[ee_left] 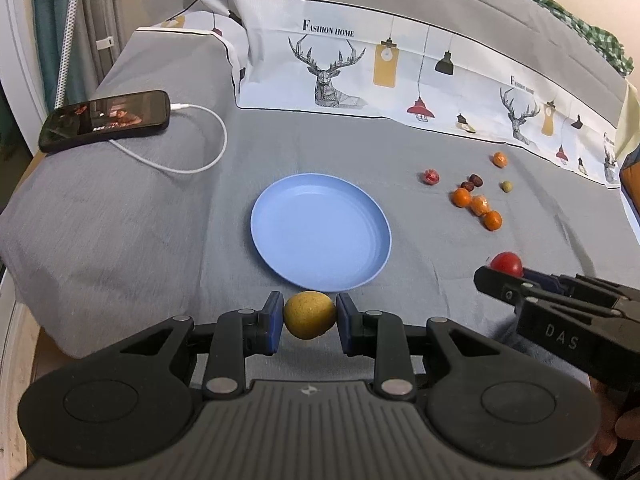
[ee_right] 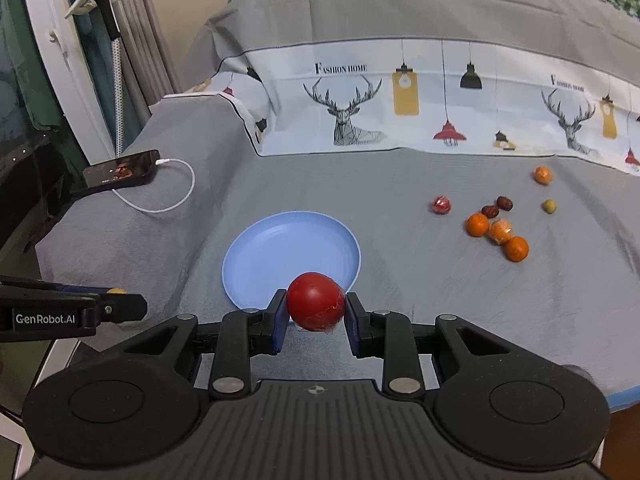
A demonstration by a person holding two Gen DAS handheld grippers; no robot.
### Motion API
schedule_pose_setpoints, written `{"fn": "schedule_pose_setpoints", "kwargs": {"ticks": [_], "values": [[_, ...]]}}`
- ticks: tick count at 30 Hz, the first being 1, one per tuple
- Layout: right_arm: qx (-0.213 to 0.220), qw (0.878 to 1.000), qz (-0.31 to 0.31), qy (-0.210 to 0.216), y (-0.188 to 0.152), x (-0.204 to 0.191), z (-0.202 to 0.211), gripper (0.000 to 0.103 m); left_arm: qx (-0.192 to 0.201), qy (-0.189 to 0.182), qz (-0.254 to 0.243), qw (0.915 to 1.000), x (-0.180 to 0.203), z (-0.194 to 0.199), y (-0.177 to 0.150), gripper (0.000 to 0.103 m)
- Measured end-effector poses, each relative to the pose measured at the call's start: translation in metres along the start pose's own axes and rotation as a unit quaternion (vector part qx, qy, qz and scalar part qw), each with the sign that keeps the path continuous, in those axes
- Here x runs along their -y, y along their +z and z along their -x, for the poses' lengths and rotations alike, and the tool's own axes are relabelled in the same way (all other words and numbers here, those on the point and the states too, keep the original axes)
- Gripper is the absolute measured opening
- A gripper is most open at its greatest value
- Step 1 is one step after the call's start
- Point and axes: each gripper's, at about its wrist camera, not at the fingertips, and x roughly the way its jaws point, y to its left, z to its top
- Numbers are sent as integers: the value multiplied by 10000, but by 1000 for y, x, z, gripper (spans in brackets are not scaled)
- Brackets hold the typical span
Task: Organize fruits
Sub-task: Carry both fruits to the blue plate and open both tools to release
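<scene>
Left gripper (ee_left: 310, 322) is clamping a yellow-green round fruit (ee_left: 309, 314) between its blue pads, holding it off the grey bedcover (ee_left: 140, 240), just at the near rim of the blue plate (ee_left: 320, 256). Right gripper (ee_right: 316, 314) is squeezing a red round fruit (ee_right: 316, 301) the same way, sitting over the plate's near-right edge in the right wrist view. Plate is lying bare on the cover. Rest of the fruit is sitting well right of the plate: three oranges (ee_right: 498, 236) bunched and touching, two dark red dates (ee_right: 497, 207) just behind them, a small green fruit (ee_right: 549, 206), one more orange (ee_right: 543, 175) farther back, a red wrapped piece (ee_right: 442, 205) alone to the left of them. Phone (ee_left: 105, 119) with a white cable (ee_left: 200, 148) is resting on the pillow at far left.
</scene>
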Motion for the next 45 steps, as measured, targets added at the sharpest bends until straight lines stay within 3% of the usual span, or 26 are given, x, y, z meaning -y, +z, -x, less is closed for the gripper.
{"fn": "schedule_pose_setpoints", "kwargs": {"ticks": [11, 26, 29, 30, 31, 32, 34, 36, 39, 41, 45], "values": [[-437, 9985, -273, 161, 23, 13, -57, 31, -273, 130, -124, 9995, 2, -58, 40, 31], [-1322, 9909, -221, 101, 36, 18, -168, 31, -1144, 267, -380, 9924, -5, -186, 72, 31], [-1502, 9885, -123, 76, 36, 15, -189, 31, -1162, 399, -511, 9911, -7, -204, 74, 32], [-1545, 9879, -110, 63, 36, 15, -195, 31, -1127, 436, -564, 9911, -8, -207, 76, 34], [-1586, 9873, -104, 47, 36, 15, -201, 31, -1124, 439, -645, 9906, -8, -210, 77, 50], [-1628, 9866, -97, 43, 37, 15, -207, 33, -1136, 437, -700, 9901, -8, -212, 79, 76], [-1689, 9856, -82, 12, 39, 15, -216, 33, -1007, 746, -672, 9898, -10, -212, 81, 90], [-1712, 9851, -95, -142, 43, 17, -219, 52, -946, 710, -629, 9910, -16, -208, 83, 92], [-1605, 9866, -211, -178, 46, 23, -210, 67, -1011, 647, -292, 9923, -29, -197, 83, 100], [-1530, 9878, -224, -156, 47, 25, -199, 75, -985, 655, -225, 9927, -31, -186, 81, 101], [-1381, 9902, -145, -138, 46, 21, -170, 79, -859, 668, -299, 9936, -25, -155, 71, 102]]}}
